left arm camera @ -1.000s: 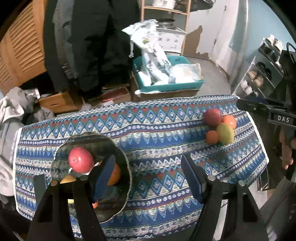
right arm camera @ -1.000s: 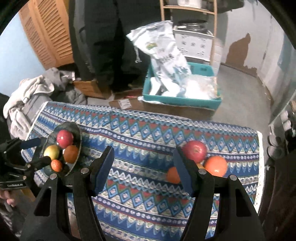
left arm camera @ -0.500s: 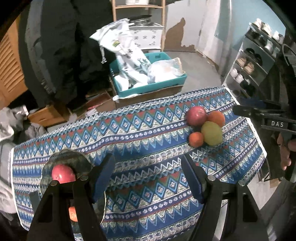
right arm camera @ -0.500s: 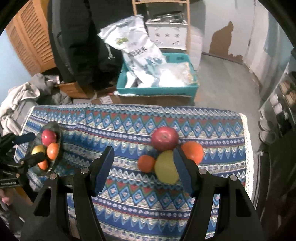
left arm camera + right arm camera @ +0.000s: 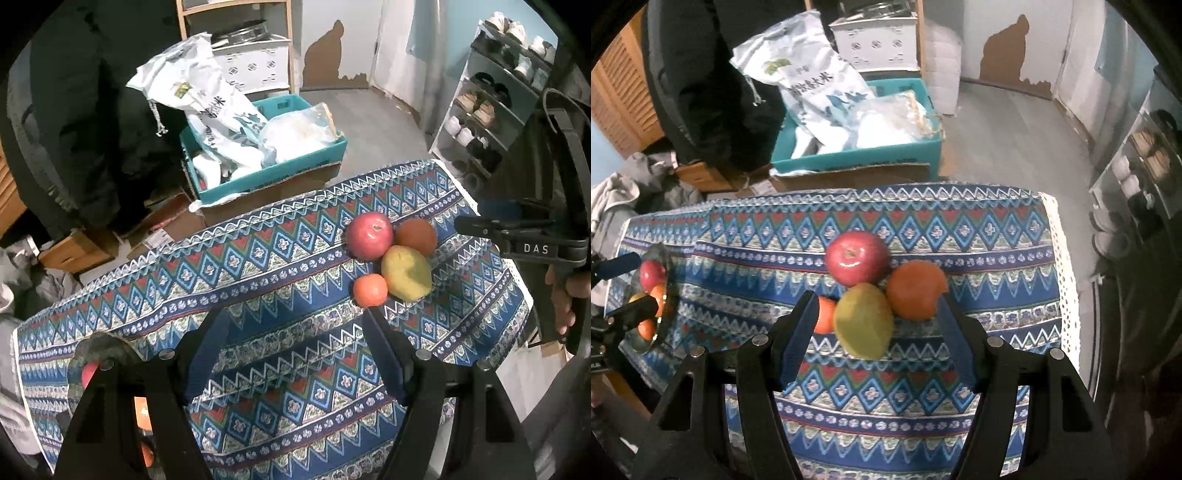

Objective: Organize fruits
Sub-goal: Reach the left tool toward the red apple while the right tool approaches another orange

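Note:
A cluster of fruit lies on the patterned tablecloth (image 5: 280,266): a red apple (image 5: 857,263), a yellow-green mango (image 5: 865,325), a large orange (image 5: 915,289) and a small orange (image 5: 824,314). My right gripper (image 5: 874,325) is open, its fingers on either side of the mango, just above it. The same fruits show in the left wrist view, with the apple (image 5: 369,236) and mango (image 5: 406,273) at the right. My left gripper (image 5: 295,350) is open and empty over the cloth. A dark plate (image 5: 669,295) at the left holds a red apple (image 5: 652,275) and oranges.
Beyond the table's far edge stands a teal crate (image 5: 266,173) with white bags on a cardboard box. A shoe rack (image 5: 491,110) stands at the right. Clothes lie at the left (image 5: 635,192). The table's right edge is close to the fruit cluster.
My right gripper has moved forward and down over the fruit cluster, now straddling the mango. My left gripper has swung right, away from the plate, which slid to the lower left of its view.

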A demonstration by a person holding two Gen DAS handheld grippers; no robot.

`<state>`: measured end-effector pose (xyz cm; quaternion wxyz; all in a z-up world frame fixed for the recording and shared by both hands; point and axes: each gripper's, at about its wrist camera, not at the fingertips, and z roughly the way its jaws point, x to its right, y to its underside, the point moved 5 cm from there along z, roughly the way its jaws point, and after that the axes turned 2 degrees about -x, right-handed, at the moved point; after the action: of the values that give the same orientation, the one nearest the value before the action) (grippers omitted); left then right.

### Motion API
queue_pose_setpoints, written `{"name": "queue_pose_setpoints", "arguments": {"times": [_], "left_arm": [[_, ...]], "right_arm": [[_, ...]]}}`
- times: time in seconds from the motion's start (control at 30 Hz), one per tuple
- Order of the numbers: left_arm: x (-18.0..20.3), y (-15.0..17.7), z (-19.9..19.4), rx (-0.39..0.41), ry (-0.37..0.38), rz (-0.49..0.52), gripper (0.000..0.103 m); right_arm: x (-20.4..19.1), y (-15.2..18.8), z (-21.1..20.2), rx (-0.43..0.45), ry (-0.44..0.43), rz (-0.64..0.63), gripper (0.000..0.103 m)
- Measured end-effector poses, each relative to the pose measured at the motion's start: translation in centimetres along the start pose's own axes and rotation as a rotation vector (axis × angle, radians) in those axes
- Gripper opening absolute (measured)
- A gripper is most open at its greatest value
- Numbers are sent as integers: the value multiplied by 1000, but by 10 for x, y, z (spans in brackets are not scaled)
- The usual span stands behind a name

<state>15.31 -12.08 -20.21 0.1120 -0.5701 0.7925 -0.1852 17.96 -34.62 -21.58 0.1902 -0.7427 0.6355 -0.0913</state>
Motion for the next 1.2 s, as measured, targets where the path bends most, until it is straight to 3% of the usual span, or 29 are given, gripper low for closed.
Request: {"name": "queue_pose_setpoints", "arguments": {"times": [0.77,1.2], "left_arm": [[10,-28,98,-105,63,-30,76],[15,-40,135,-142,105,-33,76]], "right_arm": [[42,3,96,-184,3,61,67],[48,2,128,-210,-13,97,70]]}}
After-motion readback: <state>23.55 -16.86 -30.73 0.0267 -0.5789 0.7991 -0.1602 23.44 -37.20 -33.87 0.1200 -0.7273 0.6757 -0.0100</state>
